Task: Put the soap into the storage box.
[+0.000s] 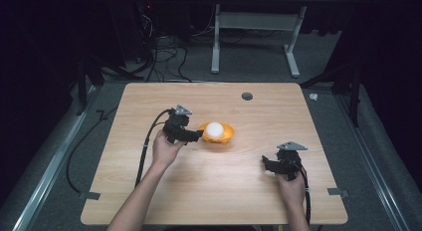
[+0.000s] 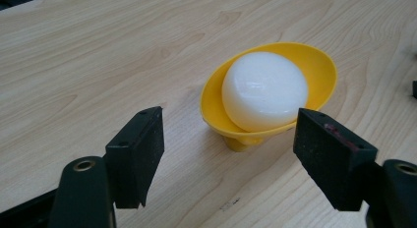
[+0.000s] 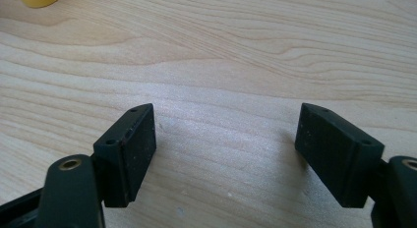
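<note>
We start from the white soap bar (image 2: 264,90), a rounded puck lying in the yellow dish (image 2: 322,66), which stands on the wooden table (image 1: 149,191) a little past its middle. The bar fills most of the dish, and its long axis, as far as we can tell, runs roughly across the line of our left jaws rather than along it.

Seen from the left gripper (image 2: 228,154), the dish lies just ahead of the jaws and somewhat toward the right-hand one; that jaw's tip overlaps the dish rim in the left gripper view, though we cannot tell whether they touch. In the high view our left gripper (image 1: 195,135) sits just beside the dish (image 1: 226,136), so this hand is plainly the nearer one. Its jaws are spread wide and hold nothing; we judge the gap ample for the bar, provided we shift slightly toward the right-hand jaw to centre it.

Our right gripper (image 1: 267,164) rests well apart, nearer our edge of the table. Its jaws (image 3: 223,154) are likewise released, with bare wood between them, and the dish lies far off beyond its left-hand jaw.
</note>
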`<state>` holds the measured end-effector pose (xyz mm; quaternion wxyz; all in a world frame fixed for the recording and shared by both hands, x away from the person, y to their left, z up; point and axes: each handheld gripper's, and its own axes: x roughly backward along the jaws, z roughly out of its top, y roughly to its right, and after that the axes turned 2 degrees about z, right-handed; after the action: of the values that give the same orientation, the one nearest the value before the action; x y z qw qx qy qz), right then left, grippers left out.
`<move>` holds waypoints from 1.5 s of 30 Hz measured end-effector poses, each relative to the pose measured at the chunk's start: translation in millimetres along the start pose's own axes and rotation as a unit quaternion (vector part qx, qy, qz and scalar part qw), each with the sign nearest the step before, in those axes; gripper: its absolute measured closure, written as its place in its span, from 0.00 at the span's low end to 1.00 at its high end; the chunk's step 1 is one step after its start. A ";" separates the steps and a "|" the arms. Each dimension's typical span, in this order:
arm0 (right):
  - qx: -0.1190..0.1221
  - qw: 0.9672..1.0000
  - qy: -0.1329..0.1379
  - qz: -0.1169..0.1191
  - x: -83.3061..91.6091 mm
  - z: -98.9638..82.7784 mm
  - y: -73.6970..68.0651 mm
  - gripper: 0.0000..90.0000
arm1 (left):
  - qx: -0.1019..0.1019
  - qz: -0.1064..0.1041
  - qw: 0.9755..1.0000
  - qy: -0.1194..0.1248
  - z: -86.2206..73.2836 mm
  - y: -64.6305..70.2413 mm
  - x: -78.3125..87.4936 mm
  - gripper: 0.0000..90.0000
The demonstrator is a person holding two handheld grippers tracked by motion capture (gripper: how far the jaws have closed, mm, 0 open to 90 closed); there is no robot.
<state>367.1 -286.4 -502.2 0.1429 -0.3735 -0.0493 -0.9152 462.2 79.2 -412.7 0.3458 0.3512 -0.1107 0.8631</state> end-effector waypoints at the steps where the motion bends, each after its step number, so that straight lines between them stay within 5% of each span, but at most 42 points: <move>1: 0.000 1.000 0.000 0.000 0.0 0.0 0.0 0.27 | 0.000 0.000 1.000 0.001 -1.8 0.2 1.9 0.31; 45: 0.001 1.000 0.000 -0.001 -0.1 0.0 -0.4 0.27 | 0.029 0.007 0.999 0.043 -33.9 -8.6 43.5 0.31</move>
<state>367.1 -286.0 -502.2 0.1420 -0.3735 -0.0505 -0.9153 427.7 122.9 -408.1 0.3336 0.3228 -0.0731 0.8827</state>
